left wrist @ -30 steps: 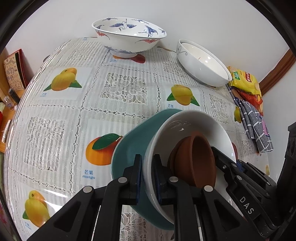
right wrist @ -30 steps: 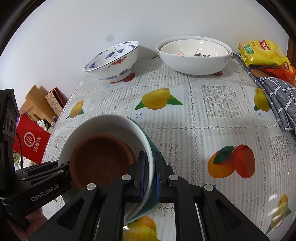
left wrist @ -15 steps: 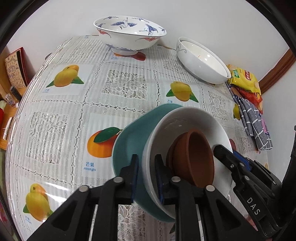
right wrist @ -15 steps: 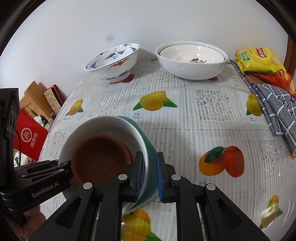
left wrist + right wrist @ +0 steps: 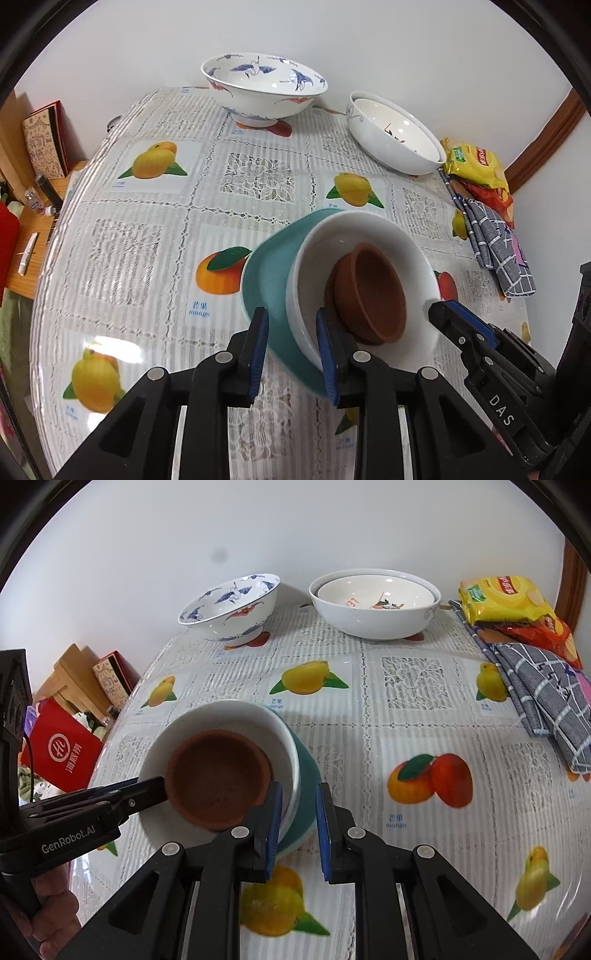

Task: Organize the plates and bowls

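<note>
Crane bowl [image 5: 264, 88], snack bags [image 5: 506, 605] beyond stack [image 5: 236, 771]

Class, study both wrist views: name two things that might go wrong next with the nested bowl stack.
1. Both grippers, left gripper and right gripper, stand open around the stack's rim; withdrawing carelessly may snag the white bowl.
2. The brown bowl sits loose inside; a nudge might tip it.

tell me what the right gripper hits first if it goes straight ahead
The right gripper has open jaws straddling the rims of the teal bowl and the white bowl nested in it, so it would likely meet those rims first.
</note>
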Demonstrator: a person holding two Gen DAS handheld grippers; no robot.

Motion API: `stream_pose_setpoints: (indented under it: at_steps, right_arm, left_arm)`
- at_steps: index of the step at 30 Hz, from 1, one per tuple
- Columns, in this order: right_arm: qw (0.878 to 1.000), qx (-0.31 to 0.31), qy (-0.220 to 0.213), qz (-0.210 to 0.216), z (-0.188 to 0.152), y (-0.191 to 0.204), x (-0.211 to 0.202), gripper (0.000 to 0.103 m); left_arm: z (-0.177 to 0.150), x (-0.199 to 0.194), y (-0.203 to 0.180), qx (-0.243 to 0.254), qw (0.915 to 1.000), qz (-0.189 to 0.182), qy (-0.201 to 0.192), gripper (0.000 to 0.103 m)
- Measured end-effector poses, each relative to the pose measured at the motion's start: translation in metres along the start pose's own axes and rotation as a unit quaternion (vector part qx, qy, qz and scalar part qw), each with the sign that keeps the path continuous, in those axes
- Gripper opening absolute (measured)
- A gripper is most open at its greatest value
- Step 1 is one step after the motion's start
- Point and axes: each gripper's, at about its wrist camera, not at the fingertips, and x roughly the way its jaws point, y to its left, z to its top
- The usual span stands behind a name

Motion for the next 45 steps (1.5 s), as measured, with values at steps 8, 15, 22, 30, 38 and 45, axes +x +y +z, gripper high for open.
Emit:
stream_pose_setpoints:
  at_steps: [8,15,22,30,38,45]
  right_arm:
    - [0.999,0.013,-0.024,-0.022,-0.020,-0.004,-0.055,0.022]
    - [0.995,0.036,-0.064,-0.068,-0.050,-0.012,-0.115,0.045]
    - [0.989,0.041,-0.086,-0.108,-0.081,-0.016,-0.172,0.047]
    - [0.981,0.049,-0.139,-0.125,-0.123,-0.017,-0.232,0.086]
    - [0.976,0.044,-0.159,-0.141,-0.155,-0.013,-0.271,0.094]
    - [0.975,0.052,-0.162,-0.144,-0.177,-0.015,-0.289,0.095]
  left_arm:
    - [-0.025,-0.045,-0.013,0.019,0.9993,-0.005,-0.032,0.028]
    - [-0.057,-0.094,-0.039,0.053,0.9953,-0.010,-0.081,0.045]
    - [-0.096,-0.132,-0.065,0.075,0.9909,-0.022,-0.110,0.059]
    - [-0.140,-0.170,-0.088,0.091,0.9850,-0.010,-0.146,0.081]
    - [-0.172,-0.195,-0.097,0.090,0.9830,-0.016,-0.159,0.088]
    - [-0.193,-0.206,-0.104,0.100,0.9811,-0.009,-0.165,0.088]
